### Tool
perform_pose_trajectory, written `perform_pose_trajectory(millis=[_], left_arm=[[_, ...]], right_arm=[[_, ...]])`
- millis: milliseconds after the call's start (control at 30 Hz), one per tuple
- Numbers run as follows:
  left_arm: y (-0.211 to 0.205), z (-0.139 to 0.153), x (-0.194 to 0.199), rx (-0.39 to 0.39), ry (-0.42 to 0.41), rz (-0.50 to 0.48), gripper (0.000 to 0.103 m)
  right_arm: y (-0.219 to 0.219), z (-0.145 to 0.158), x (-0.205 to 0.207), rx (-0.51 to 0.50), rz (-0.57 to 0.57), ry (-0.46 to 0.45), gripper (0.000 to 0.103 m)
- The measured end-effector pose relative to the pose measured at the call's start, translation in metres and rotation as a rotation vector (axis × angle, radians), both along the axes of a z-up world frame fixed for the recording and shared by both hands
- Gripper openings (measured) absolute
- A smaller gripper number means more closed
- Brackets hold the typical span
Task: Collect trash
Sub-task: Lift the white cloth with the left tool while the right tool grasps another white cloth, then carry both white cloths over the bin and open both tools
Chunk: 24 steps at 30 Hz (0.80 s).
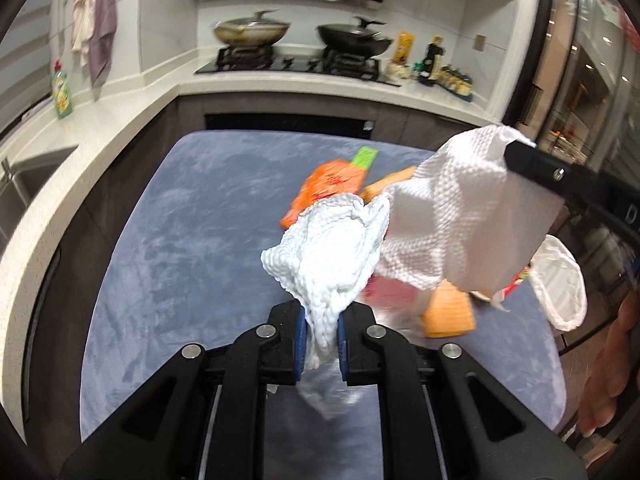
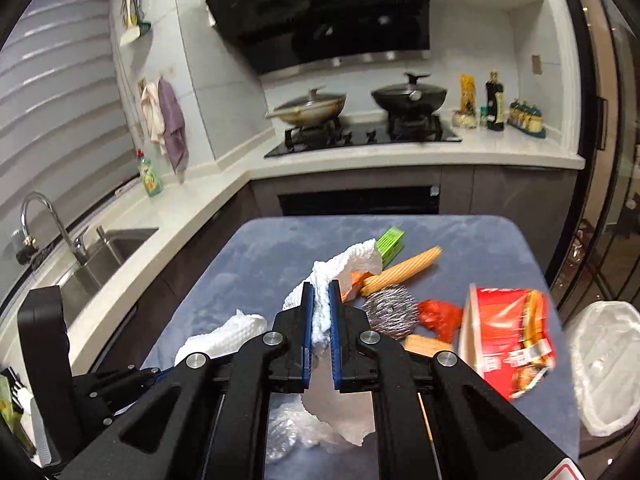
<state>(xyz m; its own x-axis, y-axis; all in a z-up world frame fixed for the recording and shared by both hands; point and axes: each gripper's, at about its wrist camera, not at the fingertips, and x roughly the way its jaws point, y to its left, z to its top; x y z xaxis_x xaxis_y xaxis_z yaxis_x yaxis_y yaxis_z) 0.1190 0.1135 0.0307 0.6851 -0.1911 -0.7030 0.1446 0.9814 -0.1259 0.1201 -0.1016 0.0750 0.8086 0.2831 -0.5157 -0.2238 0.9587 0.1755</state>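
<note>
My left gripper is shut on a crumpled white paper towel and holds it above the blue-grey table. My right gripper is shut on another white paper towel; in the left wrist view that towel hangs from its black finger at the right. Below lie an orange wrapper, a green box, a corn cob, a steel scourer, a red snack bag and clear plastic film.
A bin lined with a white bag stands off the table's right edge. A white counter with a sink runs along the left. A stove with two lidded pans is behind the table. A glass door is at the right.
</note>
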Motion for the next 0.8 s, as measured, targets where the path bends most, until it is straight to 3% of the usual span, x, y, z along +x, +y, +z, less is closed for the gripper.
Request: perform_pose_trajectory(millis=[400, 800], left_arm=[[-0.111, 0.029, -0.025, 0.018, -0.065, -0.231, 0.012], [-0.262, 0.025, -0.028, 0.031, -0.091, -0.499, 0.012]], right_arm=[[-0.126, 0.037, -0.061, -0.033, -0.248, -0.1, 0.007], [-0.279, 0.005, -0.075, -0.072, -0.545, -0.03, 0.007]])
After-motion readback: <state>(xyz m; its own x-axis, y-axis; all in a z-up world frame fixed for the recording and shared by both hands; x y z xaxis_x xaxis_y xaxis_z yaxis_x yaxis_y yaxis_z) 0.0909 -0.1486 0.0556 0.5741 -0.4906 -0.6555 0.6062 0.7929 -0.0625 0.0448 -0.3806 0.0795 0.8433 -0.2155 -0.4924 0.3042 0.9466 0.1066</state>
